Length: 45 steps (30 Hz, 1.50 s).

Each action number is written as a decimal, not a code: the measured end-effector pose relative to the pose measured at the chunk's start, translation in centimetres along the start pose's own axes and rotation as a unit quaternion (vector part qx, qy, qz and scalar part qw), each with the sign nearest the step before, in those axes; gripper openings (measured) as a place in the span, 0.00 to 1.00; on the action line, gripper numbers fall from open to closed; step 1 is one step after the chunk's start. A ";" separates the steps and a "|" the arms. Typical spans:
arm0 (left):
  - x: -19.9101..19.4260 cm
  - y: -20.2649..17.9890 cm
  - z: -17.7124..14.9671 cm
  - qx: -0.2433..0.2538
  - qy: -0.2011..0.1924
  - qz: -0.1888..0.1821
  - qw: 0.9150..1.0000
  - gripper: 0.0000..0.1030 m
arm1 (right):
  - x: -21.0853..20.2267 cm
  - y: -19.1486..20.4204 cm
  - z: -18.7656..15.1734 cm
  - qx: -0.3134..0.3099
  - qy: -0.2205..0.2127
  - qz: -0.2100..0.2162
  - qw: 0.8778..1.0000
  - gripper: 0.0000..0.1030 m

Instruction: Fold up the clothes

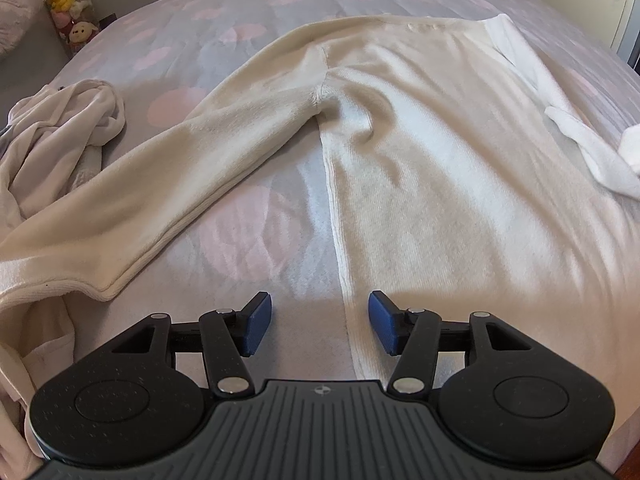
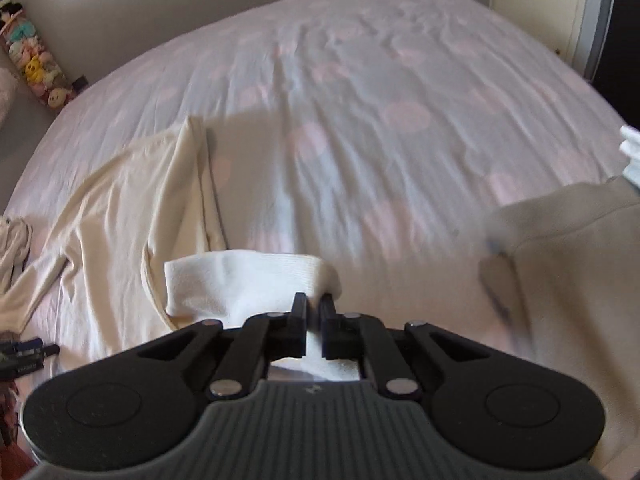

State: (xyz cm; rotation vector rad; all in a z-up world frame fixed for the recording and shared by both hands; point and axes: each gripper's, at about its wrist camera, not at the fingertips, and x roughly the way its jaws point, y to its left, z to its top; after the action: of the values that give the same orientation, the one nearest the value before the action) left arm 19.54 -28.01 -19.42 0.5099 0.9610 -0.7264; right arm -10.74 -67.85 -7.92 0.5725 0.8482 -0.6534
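A cream long-sleeved sweater [image 1: 420, 152] lies flat on the bed, its left sleeve [image 1: 160, 184] stretched toward the near left. My left gripper [image 1: 320, 322] is open and empty, low over the sweater's left side edge near the hem. My right gripper [image 2: 316, 312] is shut on the cuff of the sweater's right sleeve [image 2: 248, 284], holding it lifted beside the sweater body [image 2: 120, 208]. That sleeve also shows in the left wrist view [image 1: 560, 120] at the right edge.
The bed sheet [image 2: 360, 100] is grey-lilac with pink dots. A crumpled pale garment [image 1: 52, 140] lies at the left. Another beige garment [image 2: 568, 264] lies at the right. Plush toys [image 1: 68, 4] stand by the wall at the far left.
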 end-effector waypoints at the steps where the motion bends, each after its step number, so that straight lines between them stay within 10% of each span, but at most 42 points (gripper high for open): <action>1: 0.0 0.0 0.0 -0.001 0.000 0.000 1.000 0.51 | -1.1 -0.5 1.3 0.003 -0.014 -0.008 1.000 0.07; 17: 0.7 -0.3 0.4 0.000 0.005 0.002 1.000 0.56 | -4.5 -11.5 14.0 0.081 -0.117 -0.161 0.977 0.07; 33: 2.3 -0.1 1.8 0.000 0.011 0.015 1.000 0.72 | 11.0 -22.2 9.1 0.122 0.005 -0.263 0.957 0.07; 45: 1.3 0.9 1.5 -0.018 0.013 0.005 1.000 0.72 | 7.4 -17.6 8.0 0.037 -0.041 -0.254 0.965 0.29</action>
State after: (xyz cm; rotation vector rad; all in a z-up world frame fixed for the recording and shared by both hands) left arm 21.54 -28.84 -19.73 0.4935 0.9928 -0.6943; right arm -15.81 -87.18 -13.16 0.3894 0.9018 -1.1738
